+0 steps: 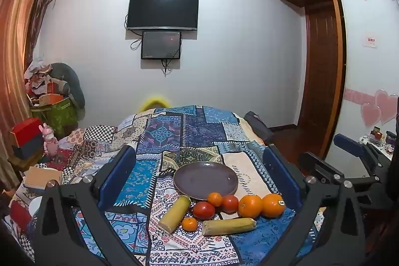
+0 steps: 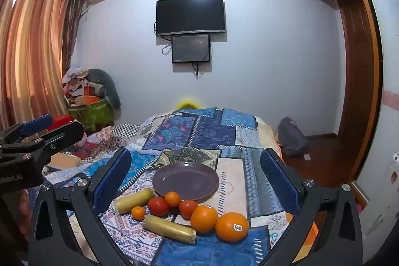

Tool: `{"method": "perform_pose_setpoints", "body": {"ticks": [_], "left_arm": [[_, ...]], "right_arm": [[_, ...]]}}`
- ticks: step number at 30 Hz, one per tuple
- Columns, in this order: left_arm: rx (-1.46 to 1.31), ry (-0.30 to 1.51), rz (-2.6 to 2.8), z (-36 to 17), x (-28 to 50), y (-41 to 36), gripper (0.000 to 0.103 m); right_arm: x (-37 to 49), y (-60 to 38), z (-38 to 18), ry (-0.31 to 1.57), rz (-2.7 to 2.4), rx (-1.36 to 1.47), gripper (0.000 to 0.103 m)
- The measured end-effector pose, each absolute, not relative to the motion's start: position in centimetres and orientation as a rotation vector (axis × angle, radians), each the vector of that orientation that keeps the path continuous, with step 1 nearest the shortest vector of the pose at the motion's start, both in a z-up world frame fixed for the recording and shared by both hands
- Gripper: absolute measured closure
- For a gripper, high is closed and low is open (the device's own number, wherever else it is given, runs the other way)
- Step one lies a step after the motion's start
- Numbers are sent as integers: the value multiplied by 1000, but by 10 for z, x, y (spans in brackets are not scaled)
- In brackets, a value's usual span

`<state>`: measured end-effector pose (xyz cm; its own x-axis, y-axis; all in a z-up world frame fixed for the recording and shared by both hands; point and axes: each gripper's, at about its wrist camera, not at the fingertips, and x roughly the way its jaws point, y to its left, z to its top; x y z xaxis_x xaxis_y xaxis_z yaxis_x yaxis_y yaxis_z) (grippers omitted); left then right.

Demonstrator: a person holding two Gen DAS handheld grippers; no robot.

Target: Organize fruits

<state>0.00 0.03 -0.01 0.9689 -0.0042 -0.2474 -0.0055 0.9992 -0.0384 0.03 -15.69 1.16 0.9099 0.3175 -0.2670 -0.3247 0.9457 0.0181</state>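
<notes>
An empty purple plate (image 1: 205, 178) (image 2: 185, 180) lies on the patchwork bedspread. In front of it lie two large oranges (image 1: 250, 205) (image 2: 232, 226), two tomatoes (image 1: 203, 210) (image 2: 157, 206), two small mandarins (image 1: 189, 223) (image 2: 138, 213) and two yellow sugarcane pieces (image 1: 229, 226) (image 2: 169, 228). My left gripper (image 1: 199, 178) is open and empty, held above and before the fruit. My right gripper (image 2: 197, 181) is open and empty, likewise above the fruit. Each gripper shows at the edge of the other's view.
The bed (image 1: 174, 131) fills the middle. Boxes and a pink toy (image 1: 48, 138) sit to the left, with a cluttered green bag (image 2: 96, 111). A wardrobe and door (image 1: 321, 66) stand right. A grey bag (image 2: 290, 136) lies on the floor by the bed.
</notes>
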Motion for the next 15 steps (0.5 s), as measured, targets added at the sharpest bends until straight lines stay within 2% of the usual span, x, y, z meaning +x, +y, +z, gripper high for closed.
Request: {"method": "perform_pose_setpoints", "body": {"ticks": [15], "left_arm": [[-46,254,6,-2,5,-2,0]], "right_arm": [[0,-160,20,271,338,-12,0]]}}
